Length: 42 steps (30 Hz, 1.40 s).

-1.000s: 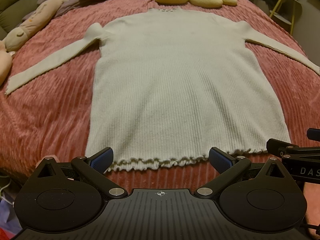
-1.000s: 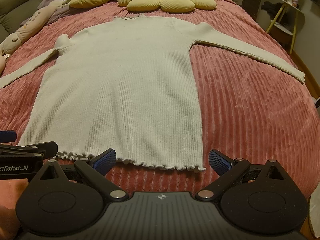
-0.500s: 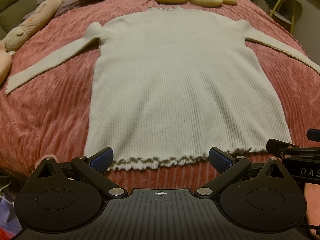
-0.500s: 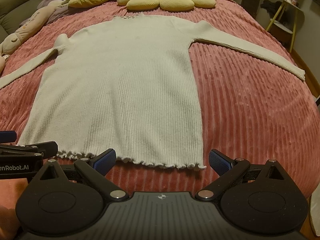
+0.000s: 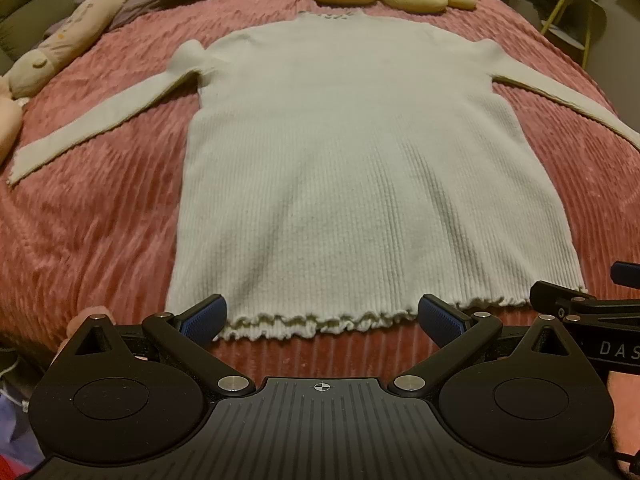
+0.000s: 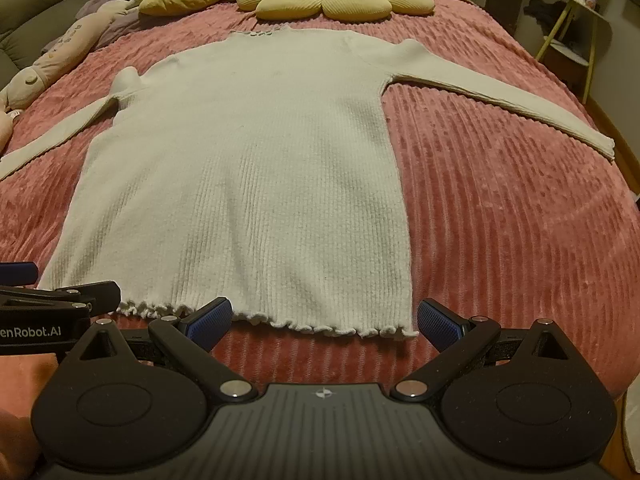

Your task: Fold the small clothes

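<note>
Sweater lies flat on the bed, hem at its near edge. Left gripper and right gripper gape wide, empty; pinch each hem corner squarely.

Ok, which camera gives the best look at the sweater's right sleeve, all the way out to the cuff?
The right wrist view. There the right sleeve of the sweater lies fully in frame on the pink bedspread, cuff included. The left wrist view shows only part of that sleeve; it runs off the right edge before the cuff.
</note>
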Motion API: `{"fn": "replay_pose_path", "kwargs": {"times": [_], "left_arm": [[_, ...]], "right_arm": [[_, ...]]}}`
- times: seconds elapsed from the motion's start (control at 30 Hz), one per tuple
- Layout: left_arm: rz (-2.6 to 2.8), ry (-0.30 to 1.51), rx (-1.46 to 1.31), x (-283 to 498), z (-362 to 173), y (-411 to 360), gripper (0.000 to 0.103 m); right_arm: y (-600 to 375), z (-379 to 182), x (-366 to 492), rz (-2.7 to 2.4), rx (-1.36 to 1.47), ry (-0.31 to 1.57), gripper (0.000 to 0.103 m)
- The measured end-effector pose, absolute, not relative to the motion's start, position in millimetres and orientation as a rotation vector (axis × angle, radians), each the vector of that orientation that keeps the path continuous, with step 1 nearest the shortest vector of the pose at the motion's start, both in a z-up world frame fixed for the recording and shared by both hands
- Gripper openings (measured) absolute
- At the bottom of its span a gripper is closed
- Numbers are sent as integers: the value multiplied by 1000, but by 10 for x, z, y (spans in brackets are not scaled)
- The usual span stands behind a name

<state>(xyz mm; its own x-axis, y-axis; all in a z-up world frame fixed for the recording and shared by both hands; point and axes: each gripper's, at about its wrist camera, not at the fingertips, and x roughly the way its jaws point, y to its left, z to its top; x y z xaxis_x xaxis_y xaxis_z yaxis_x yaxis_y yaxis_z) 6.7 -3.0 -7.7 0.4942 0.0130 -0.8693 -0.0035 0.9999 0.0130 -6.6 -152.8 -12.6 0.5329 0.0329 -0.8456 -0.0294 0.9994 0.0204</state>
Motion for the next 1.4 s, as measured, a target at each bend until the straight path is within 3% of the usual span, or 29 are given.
{"fn": "replay_pose_path", "kwargs": {"times": [1.13, 1.4], "left_arm": [[23, 1096, 48, 295, -207, -156, 103], [13, 1082, 49, 566, -257, -256, 103]], "right_arm": [[-1722, -281, 113, 77, 111, 1007, 99], [-2043, -351, 107, 276, 238, 770, 99]]}}
